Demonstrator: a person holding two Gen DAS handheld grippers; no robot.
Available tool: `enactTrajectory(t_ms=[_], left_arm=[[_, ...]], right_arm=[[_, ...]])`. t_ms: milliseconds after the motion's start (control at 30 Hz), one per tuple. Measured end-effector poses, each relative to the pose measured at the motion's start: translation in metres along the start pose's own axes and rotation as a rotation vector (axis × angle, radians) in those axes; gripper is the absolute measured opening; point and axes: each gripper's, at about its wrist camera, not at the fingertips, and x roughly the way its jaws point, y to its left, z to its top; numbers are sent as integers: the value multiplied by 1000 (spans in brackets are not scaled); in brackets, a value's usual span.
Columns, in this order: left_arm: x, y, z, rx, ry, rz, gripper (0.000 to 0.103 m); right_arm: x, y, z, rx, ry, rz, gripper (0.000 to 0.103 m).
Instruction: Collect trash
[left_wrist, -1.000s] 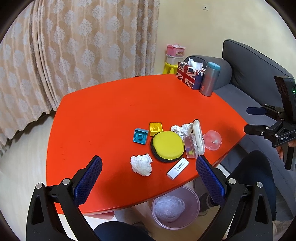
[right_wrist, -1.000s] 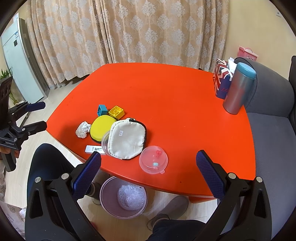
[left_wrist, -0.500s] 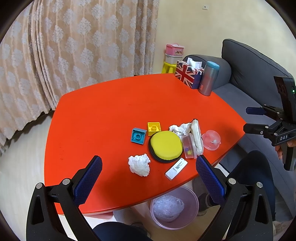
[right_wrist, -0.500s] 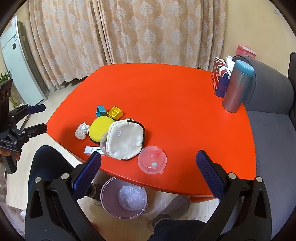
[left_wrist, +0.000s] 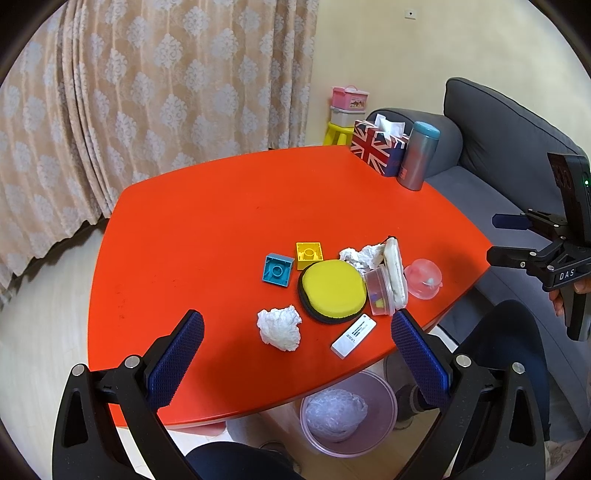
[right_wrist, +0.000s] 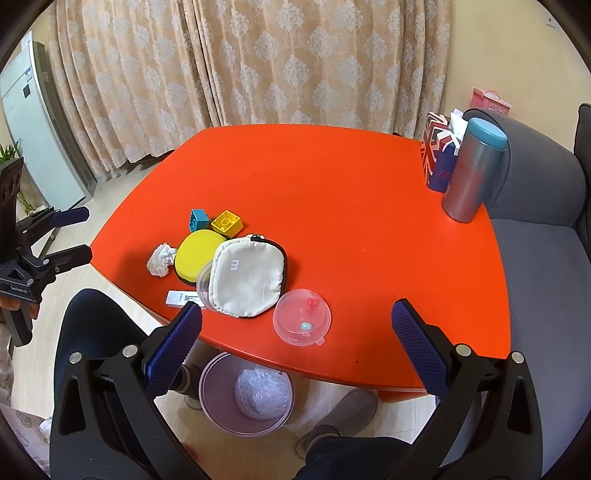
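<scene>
both grippers, left gripper (left_wrist: 295, 343) and right gripper (right_wrist: 297, 332), hover with jaws released, holding nothing. crumpled tissue (left_wrist: 279, 327) lies near the desk (left_wrist: 207, 221) front edge, above the bin (left_wrist: 347, 417) for a short drop.

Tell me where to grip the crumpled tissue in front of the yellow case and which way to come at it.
Grip the crumpled tissue across its bulging middle, coming down from above with the left gripper, whose fingers stand open, nearest it. It lies loose on the table, apart from the yellow case and the white strip, so both sides look free for the fingers. The bin waits below the table edge.
</scene>
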Motion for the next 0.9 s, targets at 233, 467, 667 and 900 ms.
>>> enactTrajectory(t_ms=[233, 467, 667, 900], left_arm=[[1, 2, -1, -3, 3, -1, 97], [4, 3, -3, -5, 8, -3, 97], [6, 5, -4, -8, 14, -2, 97], [12, 8, -6, -21, 31, 2, 97]], right_arm=[[3, -4, -1, 8, 7, -5, 100], [11, -4, 4, -25, 37, -25, 100], [29, -10, 13, -54, 83, -10, 100], [62, -11, 17, -103, 176, 22, 100]])
